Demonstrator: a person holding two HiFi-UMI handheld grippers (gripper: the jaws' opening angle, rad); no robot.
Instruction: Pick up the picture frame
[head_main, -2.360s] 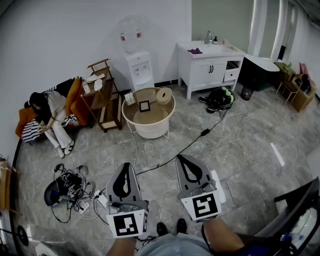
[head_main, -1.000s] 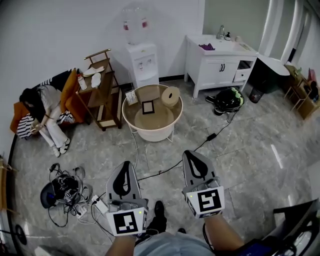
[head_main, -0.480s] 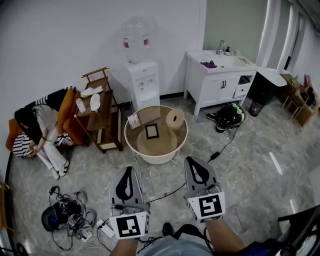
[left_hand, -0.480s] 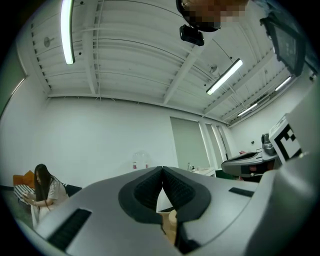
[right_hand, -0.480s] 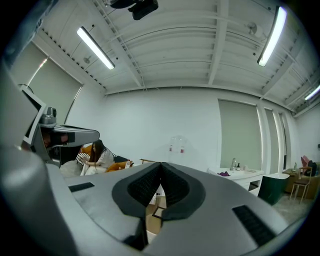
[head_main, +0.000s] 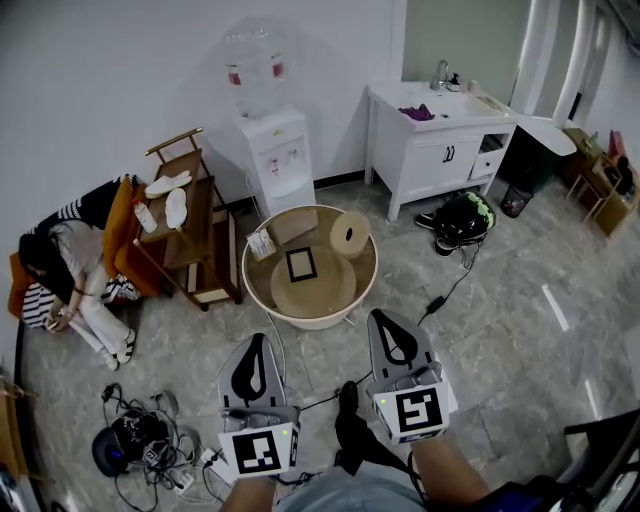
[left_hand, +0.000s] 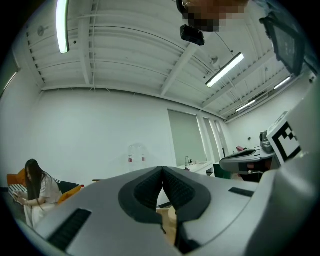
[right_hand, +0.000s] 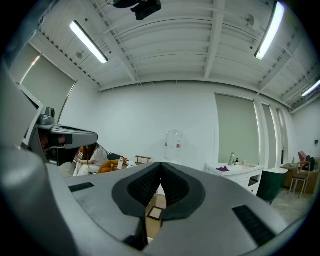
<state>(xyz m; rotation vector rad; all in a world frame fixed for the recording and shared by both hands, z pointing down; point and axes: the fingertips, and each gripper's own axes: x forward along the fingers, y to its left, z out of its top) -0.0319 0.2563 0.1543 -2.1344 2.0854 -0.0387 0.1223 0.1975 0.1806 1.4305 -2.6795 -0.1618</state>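
Note:
A small dark-rimmed picture frame (head_main: 301, 265) lies flat on the round tan table (head_main: 270, 298) ahead of me. A sliver of the picture frame (right_hand: 153, 213) shows below the jaws in the right gripper view. My left gripper (head_main: 253, 344) hangs shut and empty over the floor, short of the table's near rim. My right gripper (head_main: 386, 322) is shut too, empty, just right of the table's near edge. In each gripper view the jaws meet with nothing between them: left gripper (left_hand: 162, 170), right gripper (right_hand: 161, 165).
On the table also lie a tape roll (head_main: 350, 234), a cardboard box (head_main: 293, 227) and a small card (head_main: 262, 245). Behind stand a water dispenser (head_main: 270, 140), a wooden shelf (head_main: 186, 228) and a white sink cabinet (head_main: 440, 143). A person (head_main: 62, 282) sits at left. Cables (head_main: 140, 445) litter the floor.
The view has come nearer to the round table and the table now sits closer to both grippers. Both grippers stay shut and empty.

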